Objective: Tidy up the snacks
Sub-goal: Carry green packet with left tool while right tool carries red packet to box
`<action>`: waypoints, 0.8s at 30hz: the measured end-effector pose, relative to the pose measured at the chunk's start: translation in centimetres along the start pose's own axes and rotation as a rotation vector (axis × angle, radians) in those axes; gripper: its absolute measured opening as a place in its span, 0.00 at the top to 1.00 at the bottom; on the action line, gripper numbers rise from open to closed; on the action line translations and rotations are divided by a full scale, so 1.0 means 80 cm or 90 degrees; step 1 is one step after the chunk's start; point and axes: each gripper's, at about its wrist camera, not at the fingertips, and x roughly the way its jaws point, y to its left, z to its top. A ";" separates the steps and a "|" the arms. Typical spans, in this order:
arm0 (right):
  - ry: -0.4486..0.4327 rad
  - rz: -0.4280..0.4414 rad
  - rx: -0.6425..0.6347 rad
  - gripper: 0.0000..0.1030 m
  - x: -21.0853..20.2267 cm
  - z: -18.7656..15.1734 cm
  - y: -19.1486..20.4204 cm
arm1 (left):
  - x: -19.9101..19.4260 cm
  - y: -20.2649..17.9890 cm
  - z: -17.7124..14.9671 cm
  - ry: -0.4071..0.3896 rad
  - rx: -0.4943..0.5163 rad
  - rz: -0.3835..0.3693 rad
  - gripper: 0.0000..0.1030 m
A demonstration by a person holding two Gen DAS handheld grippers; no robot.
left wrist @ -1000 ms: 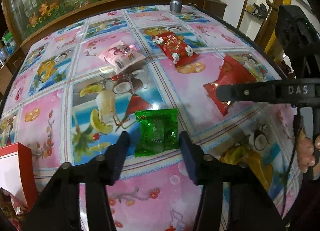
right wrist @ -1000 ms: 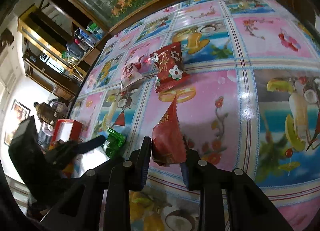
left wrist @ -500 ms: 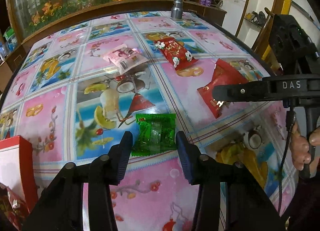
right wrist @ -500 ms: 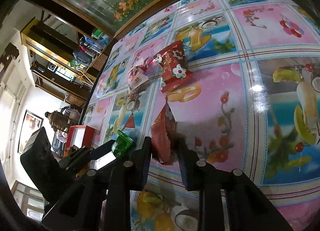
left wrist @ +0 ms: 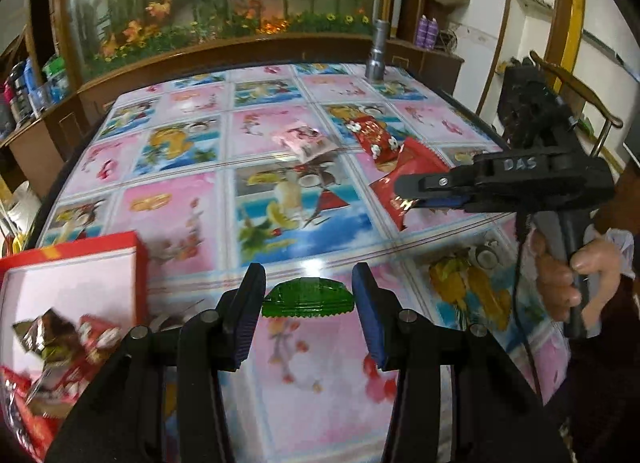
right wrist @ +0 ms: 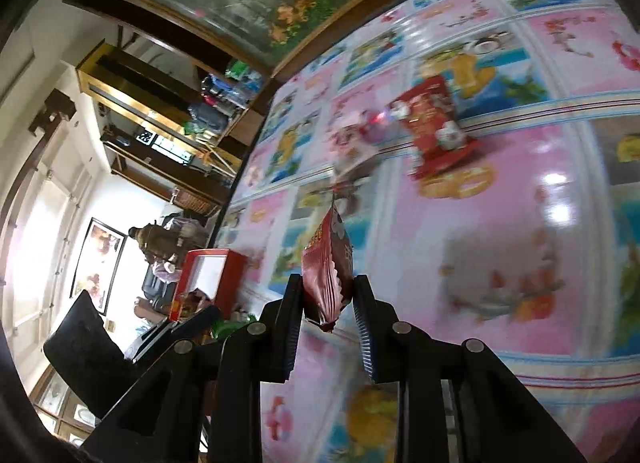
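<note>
The left gripper (left wrist: pixel 308 301) has closed its 2 blue-padded fingers on a crinkly green plastic snack packet (left wrist: pixel 307 299), seen edge-on, long axis running across from pad to pad above the glossy fruit-print tablecloth (left wrist: pixel 192 207). The right gripper (right wrist: pixel 328 303) pinches a shiny dark-red foil snack bag (right wrist: pixel 329 263) by its lower end, its long axis pointing up and away. An open red cardboard box (left wrist: pixel 76 283) sits at left.

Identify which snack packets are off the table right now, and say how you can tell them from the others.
The green packet, pinched between the left gripper's fingers, and the dark red packet, in the right gripper. The pink packet and flowered red packet lie flat.
</note>
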 end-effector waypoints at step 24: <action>0.075 0.192 -0.087 0.76 0.171 -0.051 0.182 | -0.131 0.186 -0.059 -0.100 -0.161 0.158 0.58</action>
